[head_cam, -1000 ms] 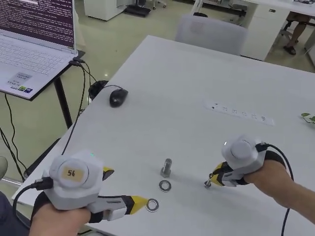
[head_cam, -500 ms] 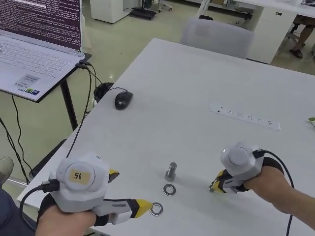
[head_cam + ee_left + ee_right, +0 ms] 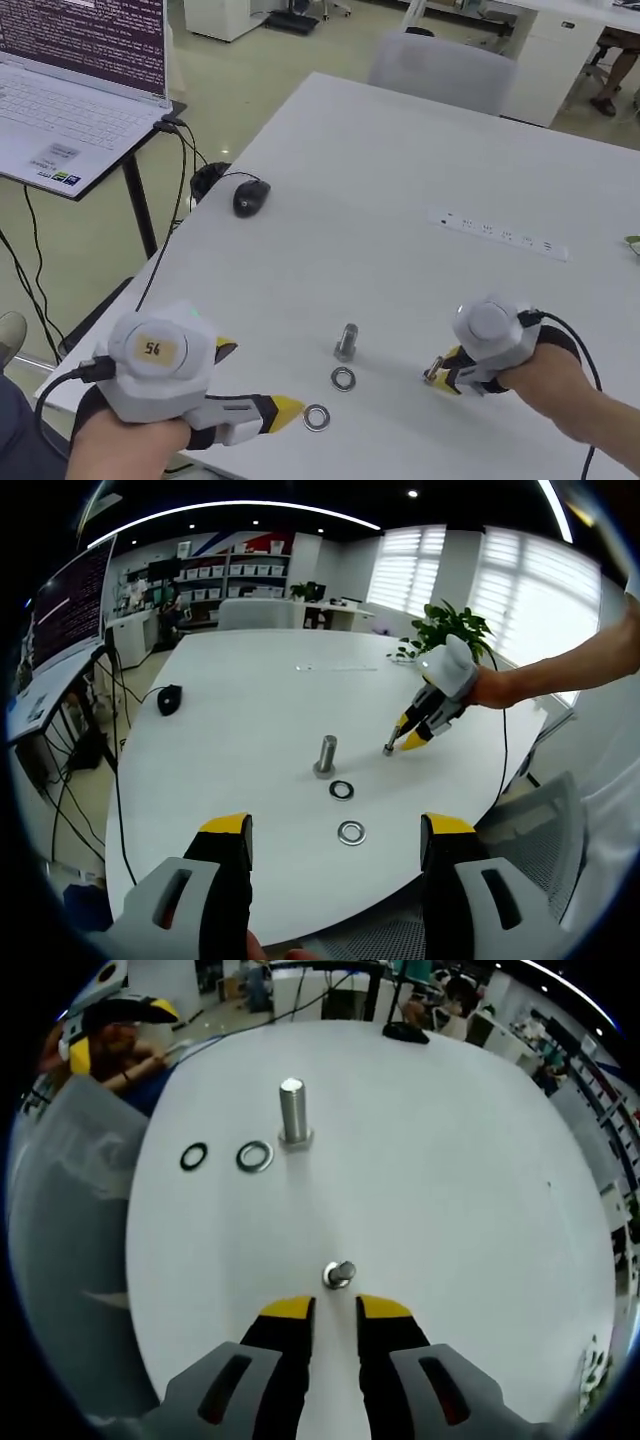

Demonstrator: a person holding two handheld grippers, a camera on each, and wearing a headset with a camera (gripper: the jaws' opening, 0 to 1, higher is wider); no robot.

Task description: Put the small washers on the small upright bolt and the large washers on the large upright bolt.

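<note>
Washers (image 3: 343, 378) flat beside large bolt (image 3: 346, 342)

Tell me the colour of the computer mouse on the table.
Black; the computer mouse shows best in the head view.

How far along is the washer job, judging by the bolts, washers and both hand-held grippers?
Nothing looks done: the large bolt stands bare. In hand: nothing; the left hand-held gripper is open beside the near washer, the right hand-held gripper empty by the small bolt. Remaining: that washer and the far washer, flat on the table, need threading.
</note>
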